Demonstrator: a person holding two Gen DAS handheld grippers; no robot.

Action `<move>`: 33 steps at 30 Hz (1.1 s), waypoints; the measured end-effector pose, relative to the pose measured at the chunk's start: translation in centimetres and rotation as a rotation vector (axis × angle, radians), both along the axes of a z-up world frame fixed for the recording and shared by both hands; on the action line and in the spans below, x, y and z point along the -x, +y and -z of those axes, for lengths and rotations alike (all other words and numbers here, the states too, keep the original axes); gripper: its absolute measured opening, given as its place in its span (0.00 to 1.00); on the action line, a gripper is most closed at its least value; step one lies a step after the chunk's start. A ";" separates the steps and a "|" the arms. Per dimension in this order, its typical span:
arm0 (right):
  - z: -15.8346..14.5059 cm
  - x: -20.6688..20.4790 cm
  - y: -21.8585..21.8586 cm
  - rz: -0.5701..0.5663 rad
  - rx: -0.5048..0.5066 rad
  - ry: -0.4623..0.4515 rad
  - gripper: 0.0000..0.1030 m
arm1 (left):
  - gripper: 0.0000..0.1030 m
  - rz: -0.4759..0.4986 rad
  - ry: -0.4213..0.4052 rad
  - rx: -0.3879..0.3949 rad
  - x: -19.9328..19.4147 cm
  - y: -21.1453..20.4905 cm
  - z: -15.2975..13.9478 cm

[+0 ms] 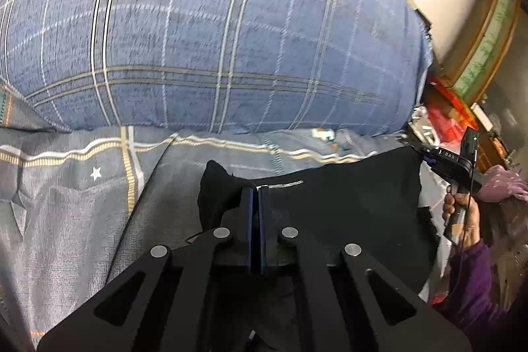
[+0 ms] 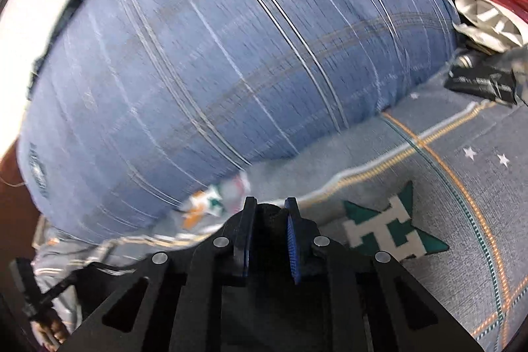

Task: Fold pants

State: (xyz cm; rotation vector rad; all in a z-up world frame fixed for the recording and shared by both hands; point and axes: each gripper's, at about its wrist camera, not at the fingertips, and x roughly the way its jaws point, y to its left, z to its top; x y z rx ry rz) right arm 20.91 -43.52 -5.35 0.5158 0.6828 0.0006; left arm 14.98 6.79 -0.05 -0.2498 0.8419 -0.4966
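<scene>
The black pants [image 1: 346, 220] are stretched out above the grey patterned bedsheet [image 1: 66, 203], held at two points. My left gripper [image 1: 258, 192] is shut on the pants' upper edge, with a bunch of cloth sticking out to its left. My right gripper [image 1: 425, 155] shows at the far right of the left wrist view, pinching the pants' right corner. In the right wrist view the right gripper [image 2: 270, 210] has black pants cloth [image 2: 269, 233] clamped between its blue pads [image 2: 292, 236], jaws a little apart around the bunched fabric.
A big blue plaid pillow [image 1: 214, 32] lies just beyond the pants; it also fills the right wrist view [image 2: 214, 71]. Beside the bed stand a red item [image 1: 445, 117] and clutter. A black packet [image 2: 481, 81] lies on the sheet at the right.
</scene>
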 end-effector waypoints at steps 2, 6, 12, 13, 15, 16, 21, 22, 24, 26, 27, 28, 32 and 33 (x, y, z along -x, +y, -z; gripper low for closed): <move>-1.3 0.7 0.0 -0.013 -0.029 -0.061 0.16 | 0.01 0.009 -0.015 0.022 0.3 0.0 -0.7; -3.0 1.9 0.4 -0.014 -0.060 -0.143 0.16 | 0.01 0.031 -0.039 0.064 1.0 0.0 -1.5; -3.4 3.0 -0.8 -0.024 -0.108 -0.175 0.16 | 0.01 0.026 -0.058 0.053 1.5 -0.4 -1.4; -3.3 3.2 -1.0 -0.021 -0.119 -0.175 0.16 | 0.01 0.024 -0.063 0.049 1.5 -0.4 -1.4; -3.2 3.6 -1.5 -0.004 -0.148 -0.180 0.16 | 0.01 0.024 -0.067 0.056 1.8 -0.3 -1.5; -3.2 4.0 -1.8 0.005 -0.152 -0.187 0.16 | 0.01 0.024 -0.076 0.071 2.0 -0.2 -1.6; -2.9 6.0 -4.0 0.044 -0.172 -0.199 0.16 | 0.01 0.028 -0.122 0.107 3.7 0.5 -2.6; -2.8 6.3 -4.4 0.057 -0.184 -0.200 0.16 | 0.00 0.031 -0.133 0.120 4.3 0.7 -2.8; -2.4 7.4 -5.5 0.081 -0.208 -0.213 0.16 | 0.00 0.037 -0.154 0.135 5.8 1.1 -3.3; -1.9 8.6 -6.3 0.091 -0.242 -0.220 0.16 | 0.00 0.045 -0.180 0.128 7.8 1.5 -3.8; -1.8 9.2 -6.6 0.094 -0.248 -0.221 0.16 | 0.00 0.053 -0.187 0.125 8.7 1.5 -3.9; -1.6 9.9 -6.6 0.098 -0.246 -0.225 0.16 | 0.00 0.059 -0.192 0.117 9.7 1.7 -3.9; -0.2 14.0 -6.9 0.111 -0.231 -0.229 0.16 | 0.00 0.052 -0.184 0.102 14.3 2.7 -2.8; 0.3 15.0 -7.1 0.117 -0.232 -0.228 0.16 | 0.00 0.049 -0.178 0.097 15.3 3.0 -2.4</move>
